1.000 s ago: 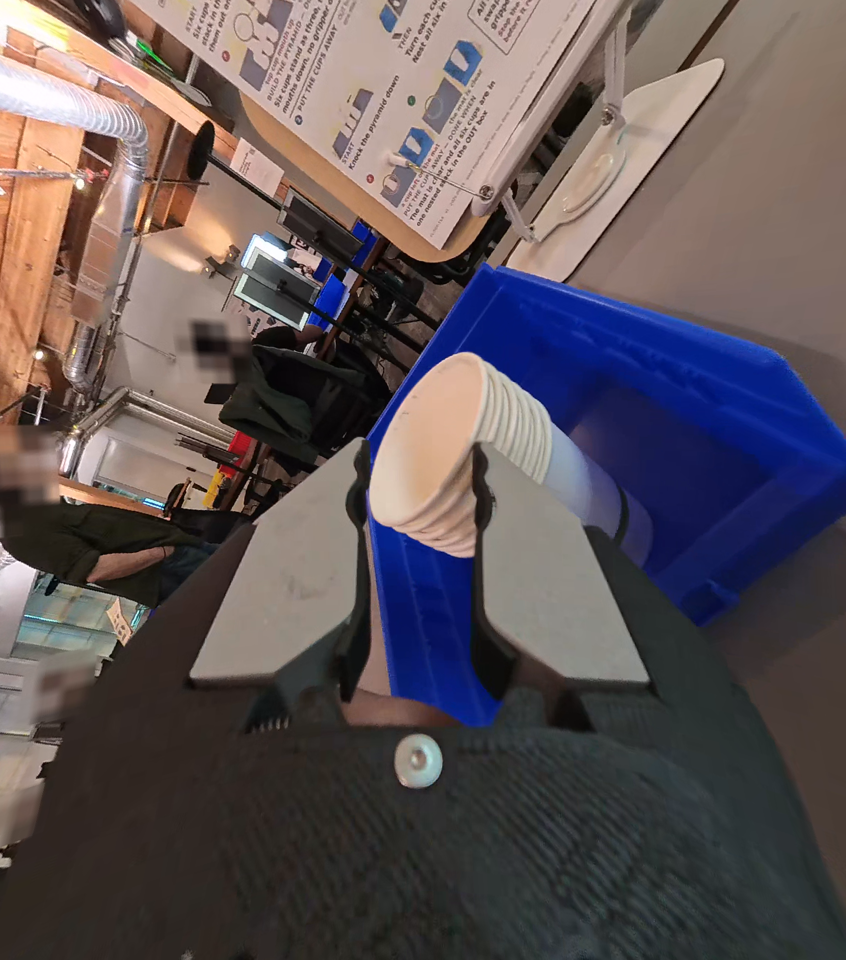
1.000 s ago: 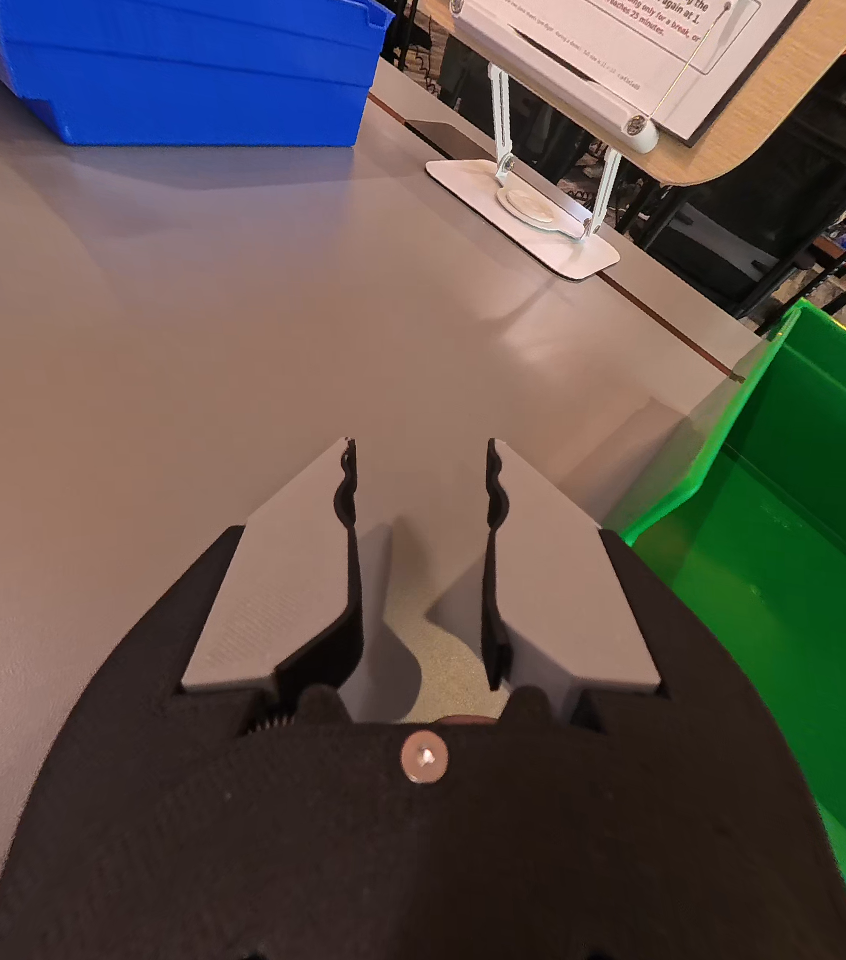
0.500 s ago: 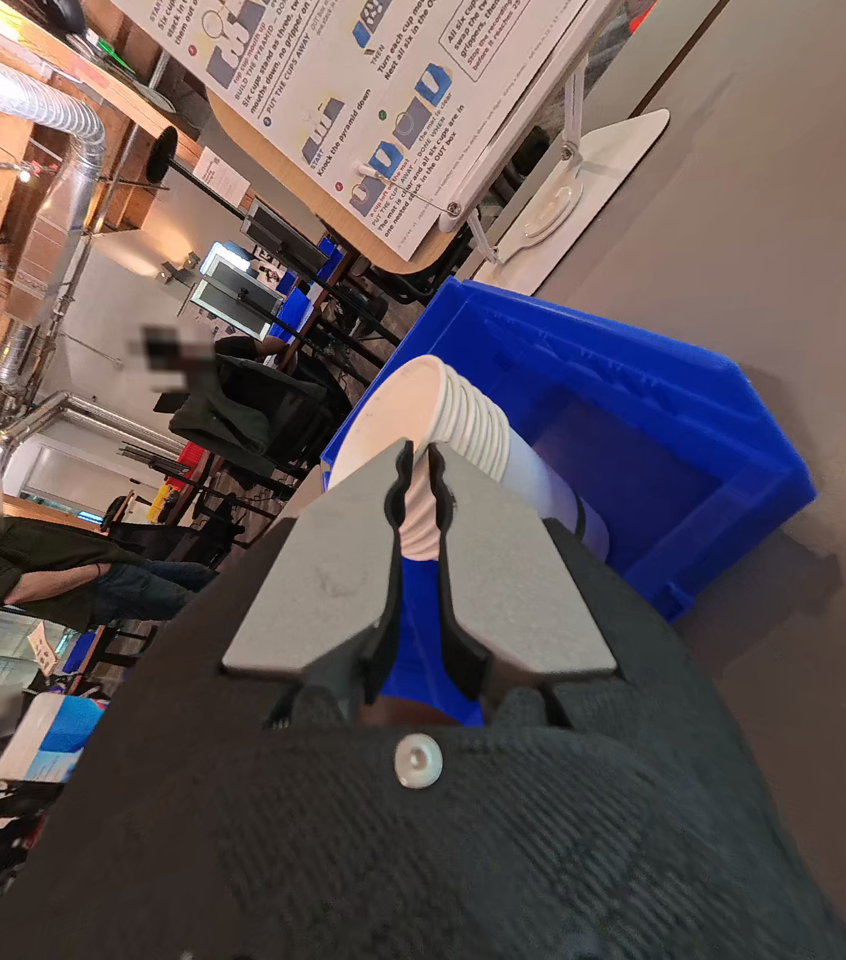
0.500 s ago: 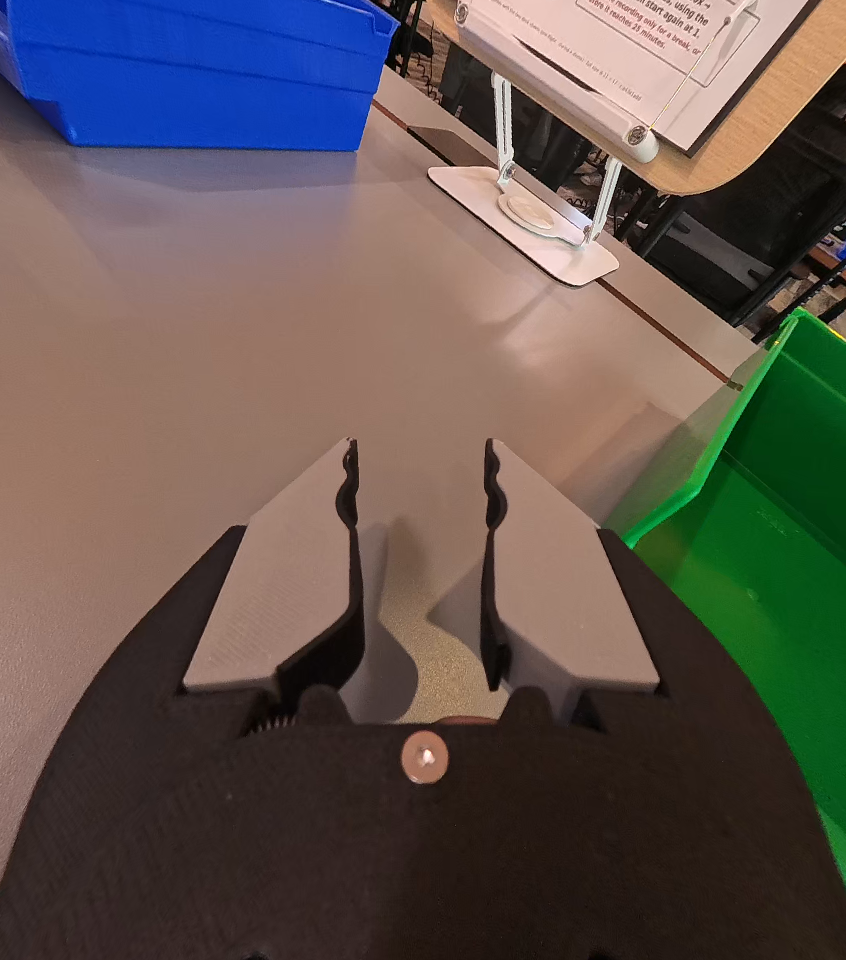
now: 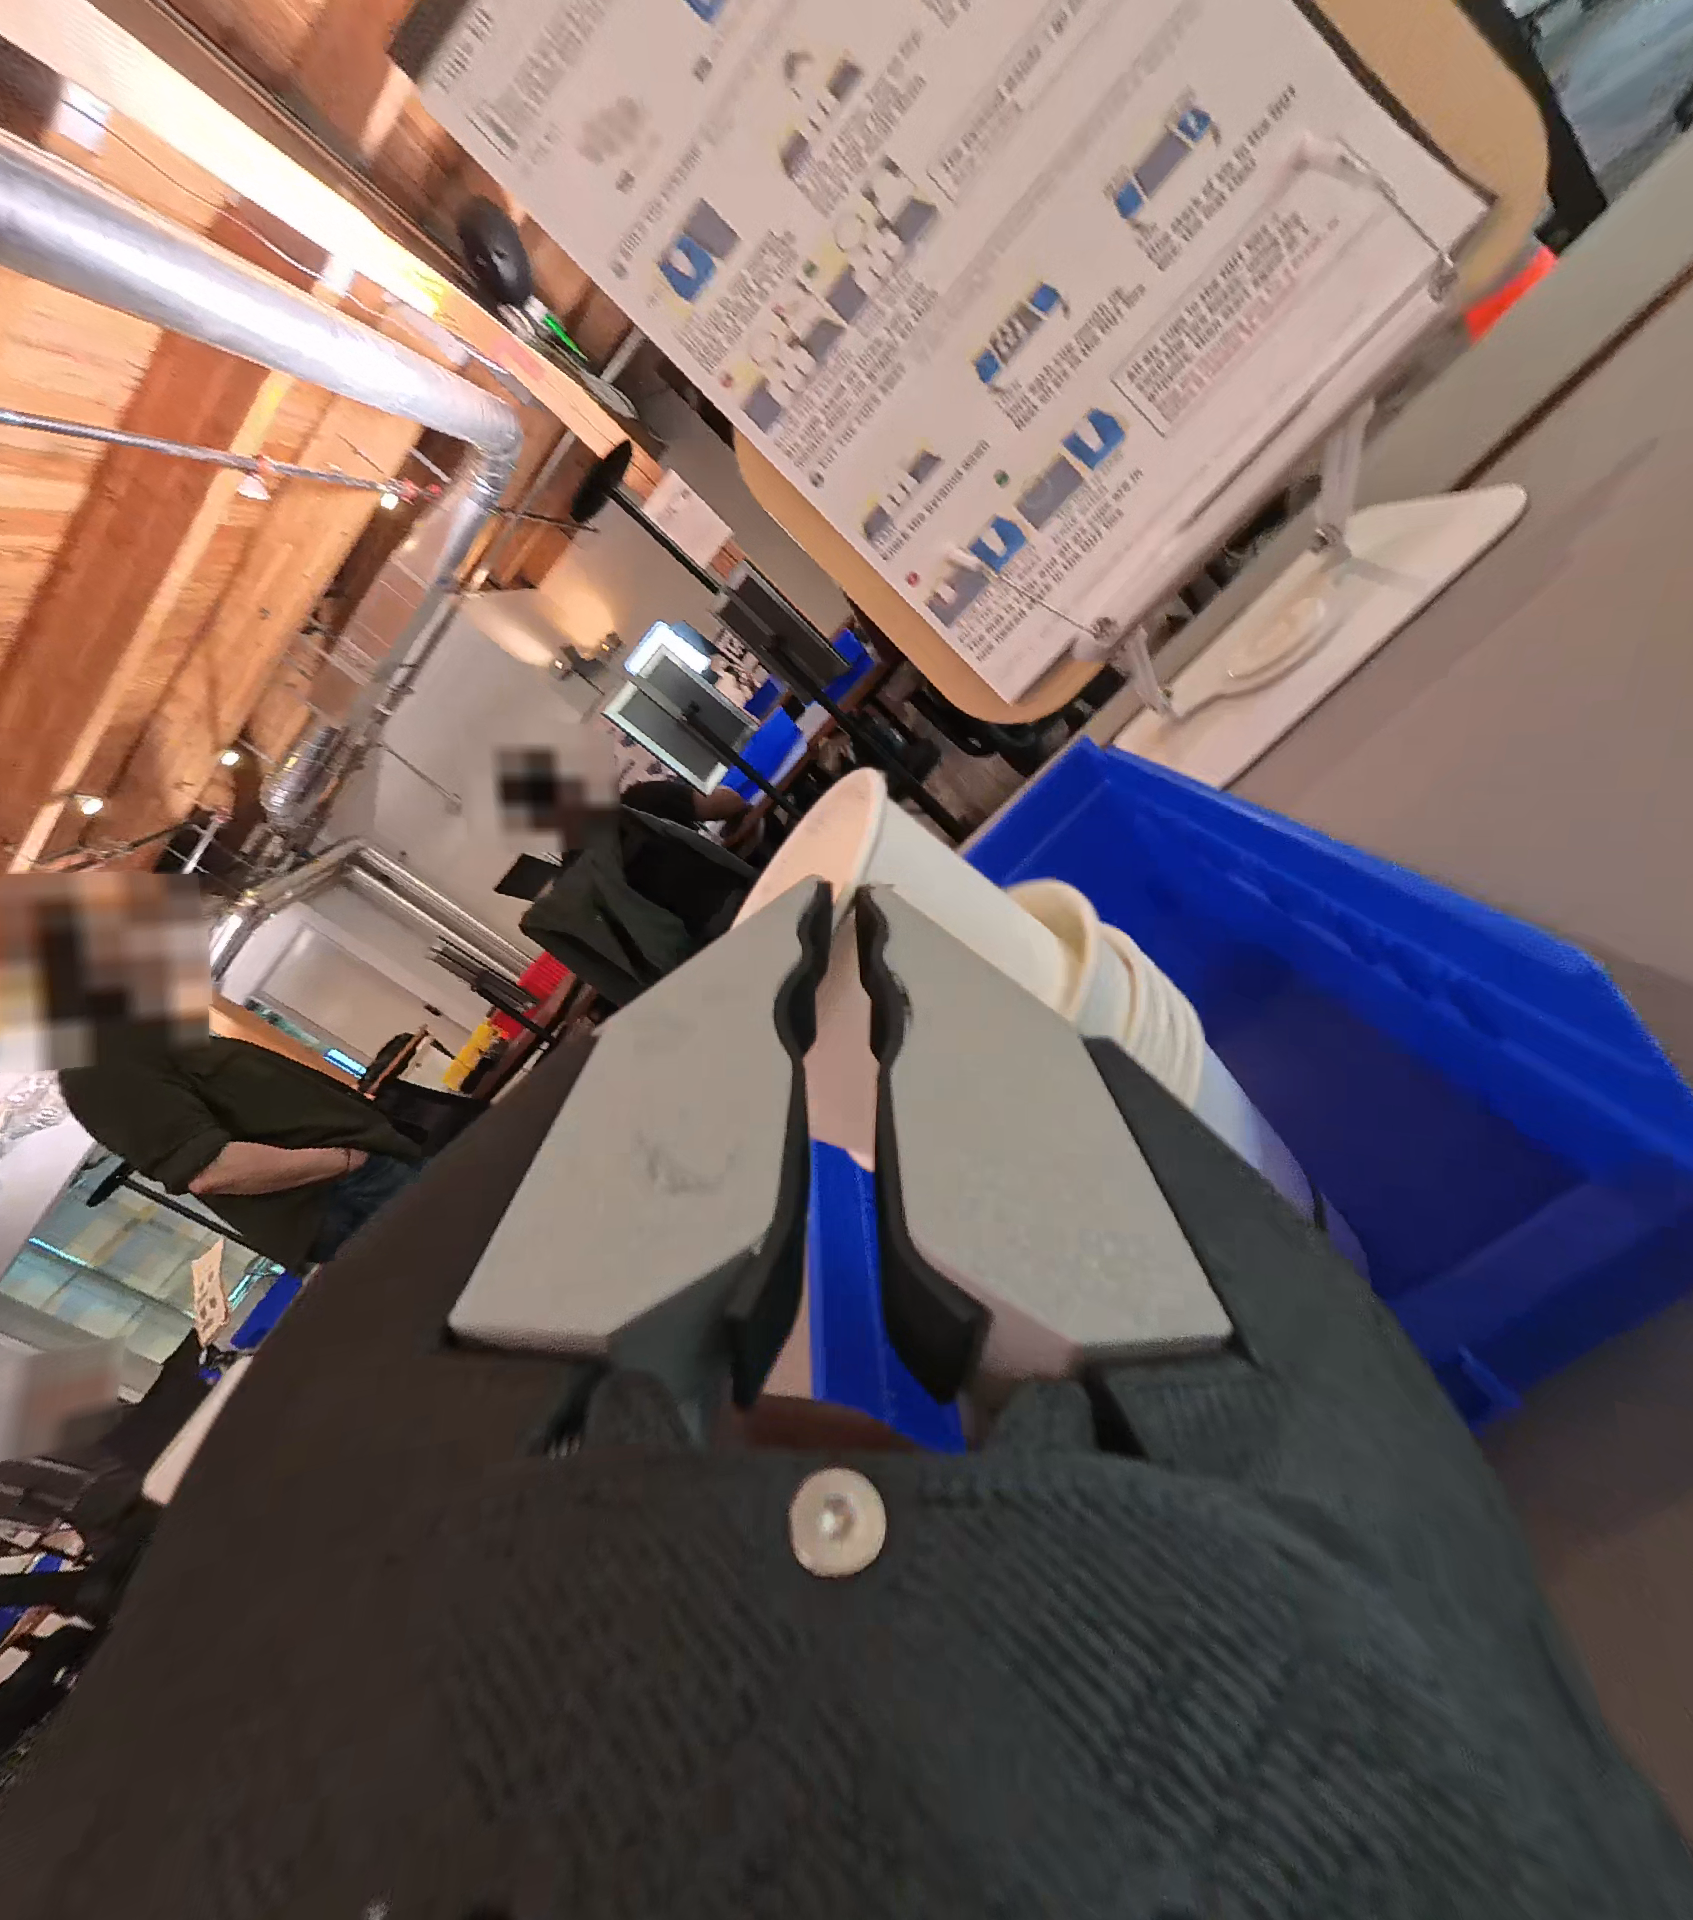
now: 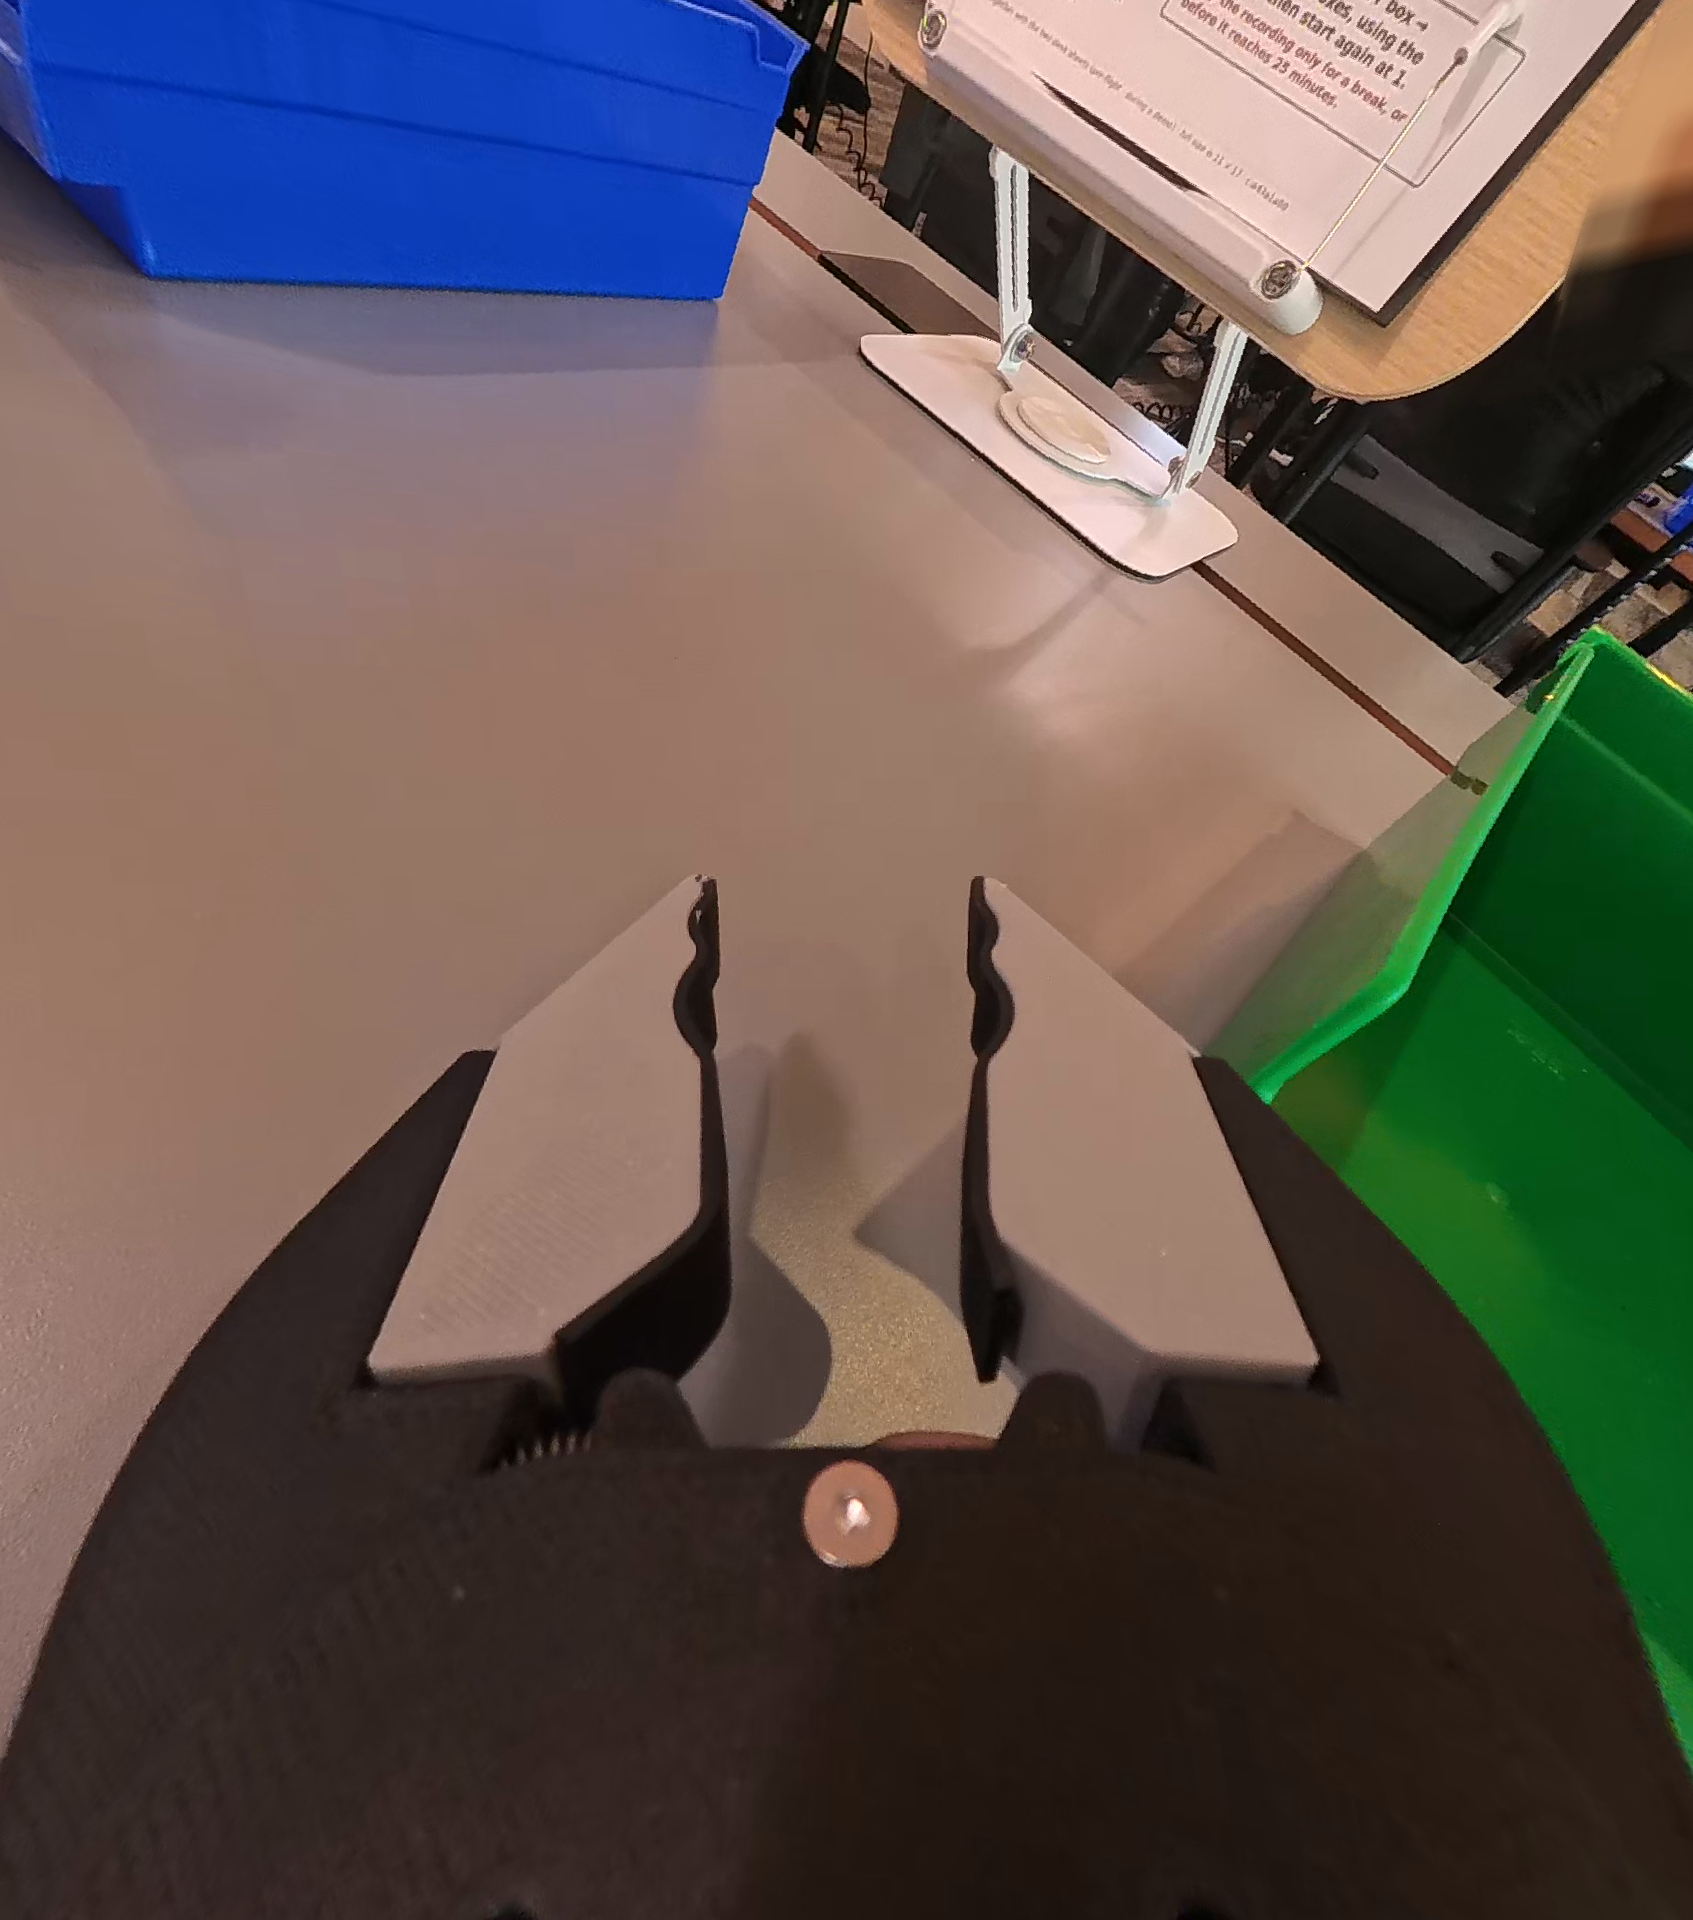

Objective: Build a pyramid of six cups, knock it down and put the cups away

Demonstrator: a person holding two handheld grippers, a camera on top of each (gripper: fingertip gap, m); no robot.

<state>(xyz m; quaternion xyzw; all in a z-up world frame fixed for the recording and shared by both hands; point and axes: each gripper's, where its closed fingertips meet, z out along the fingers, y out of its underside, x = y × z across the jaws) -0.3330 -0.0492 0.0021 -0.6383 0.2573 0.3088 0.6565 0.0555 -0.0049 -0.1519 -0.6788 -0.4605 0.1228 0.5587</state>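
In the left wrist view, my left gripper (image 5: pixel 843 904) is shut on the rim of one white paper cup (image 5: pixel 935 883). The cup is drawn partly out of a nested stack of white cups (image 5: pixel 1133 997) that leans in a blue bin (image 5: pixel 1507 1122). The view is tilted and blurred. In the right wrist view, my right gripper (image 6: pixel 842 904) is open and empty, low over the grey table (image 6: pixel 302 675), with the blue bin (image 6: pixel 385 156) far off at the upper left.
A green bin (image 6: pixel 1600 1091) stands close on the right of the right gripper. A white stand with an instruction board (image 6: pixel 1060 436) sits at the table's far edge, also in the left wrist view (image 5: pixel 1341 603). People stand in the background beyond the table. The left gripper's tips are roughly 45 cm from the right gripper's.
My left gripper closed on the top cup's rim and has pulled that cup up out of the stack. The right gripper has barely moved.
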